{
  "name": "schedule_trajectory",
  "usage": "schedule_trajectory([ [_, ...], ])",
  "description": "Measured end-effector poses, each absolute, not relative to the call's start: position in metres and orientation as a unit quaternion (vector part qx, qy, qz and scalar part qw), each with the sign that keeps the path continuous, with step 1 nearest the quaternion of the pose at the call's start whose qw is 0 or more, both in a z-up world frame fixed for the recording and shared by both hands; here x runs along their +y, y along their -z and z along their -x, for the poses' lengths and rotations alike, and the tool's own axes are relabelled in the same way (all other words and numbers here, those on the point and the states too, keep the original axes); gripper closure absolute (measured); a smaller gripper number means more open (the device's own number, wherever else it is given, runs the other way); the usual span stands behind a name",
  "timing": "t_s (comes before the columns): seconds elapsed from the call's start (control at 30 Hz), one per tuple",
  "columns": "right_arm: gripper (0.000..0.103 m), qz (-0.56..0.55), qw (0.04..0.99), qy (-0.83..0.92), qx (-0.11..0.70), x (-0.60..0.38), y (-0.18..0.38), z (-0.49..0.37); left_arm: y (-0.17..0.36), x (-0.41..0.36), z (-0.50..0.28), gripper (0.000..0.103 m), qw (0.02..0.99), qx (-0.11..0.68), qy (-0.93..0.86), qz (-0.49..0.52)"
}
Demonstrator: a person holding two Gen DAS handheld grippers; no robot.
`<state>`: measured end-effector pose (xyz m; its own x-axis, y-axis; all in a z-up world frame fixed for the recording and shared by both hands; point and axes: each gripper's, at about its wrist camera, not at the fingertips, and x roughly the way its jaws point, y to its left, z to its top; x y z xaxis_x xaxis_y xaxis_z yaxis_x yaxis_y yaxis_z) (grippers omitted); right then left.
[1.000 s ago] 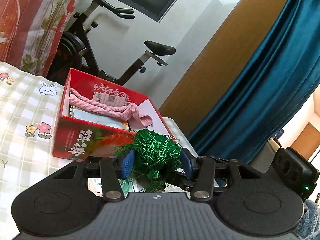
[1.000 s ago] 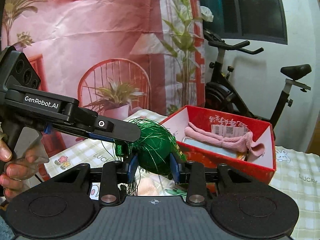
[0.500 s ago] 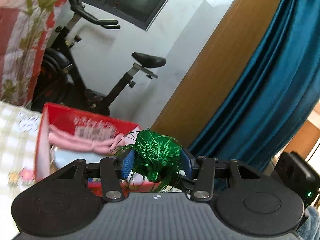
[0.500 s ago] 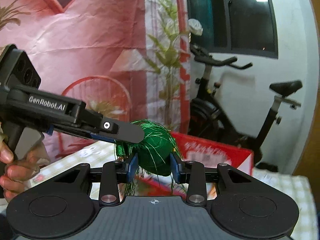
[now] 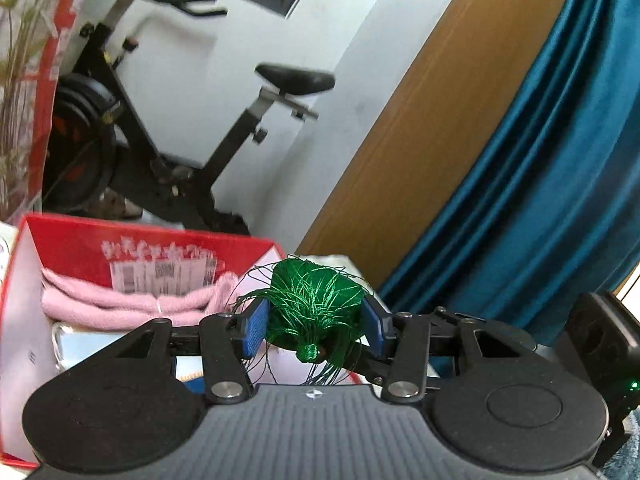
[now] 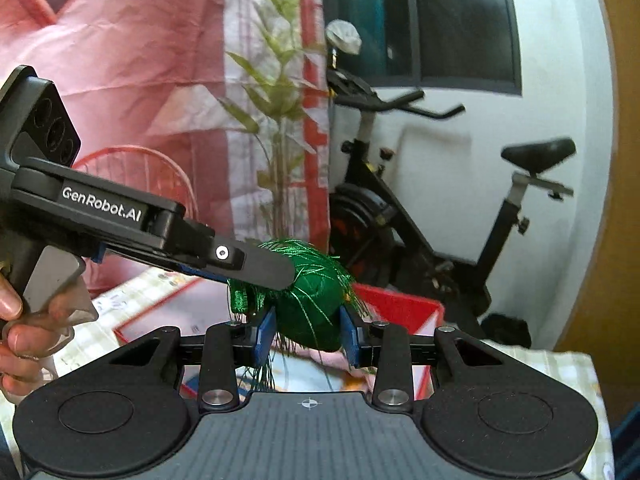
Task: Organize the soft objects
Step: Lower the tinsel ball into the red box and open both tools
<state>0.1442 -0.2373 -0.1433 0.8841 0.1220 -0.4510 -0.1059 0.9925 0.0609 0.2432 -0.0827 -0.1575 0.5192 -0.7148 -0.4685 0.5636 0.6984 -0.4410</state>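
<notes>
- Left tongs (image 5: 314, 322) and right tongs (image 6: 307, 330) both pinch one green, shiny thread-wrapped ball with loose strands (image 5: 316, 304), held in the air.
- Just beyond and below is the open red cardboard box (image 5: 64, 236).
- A folded pink knitted cloth (image 5: 120, 306) already lies inside.
- Left to do, by my judgement: lower the ball in and let go.

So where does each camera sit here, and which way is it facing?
Left wrist: mounted on the left hand-held gripper, looking along its fingers past the green tasselled ball to the red box, exercise bike and blue curtain; only its own fingers show.
Right wrist: on the right hand-held gripper, facing the bike and pink backdrop; the other hand-held gripper and the person's hand show at left.
Shared: ball, box, bike.
</notes>
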Motion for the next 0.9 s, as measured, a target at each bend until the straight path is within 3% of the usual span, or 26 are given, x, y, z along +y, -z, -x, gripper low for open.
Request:
schedule_trajectory([
  [0.33, 0.069, -0.058, 0.959, -0.037, 0.275, -0.257, 0.192, -0.149, 0.198, -0.102, -0.262, 0.052, 0.851, 0.373, 0.353, 0.113],
  [0.47, 0.055, -0.06, 0.959, -0.027, 0.277, -0.259, 0.197, -0.149, 0.197, -0.11, -0.265, 0.052, 0.853, 0.367, 0.353, 0.112],
  [0.9, 0.055, -0.074, 0.961, -0.019, 0.265, -0.241, 0.185, -0.108, 0.175, -0.091, -0.231, 0.051, 0.88, 0.328, 0.343, 0.03],
])
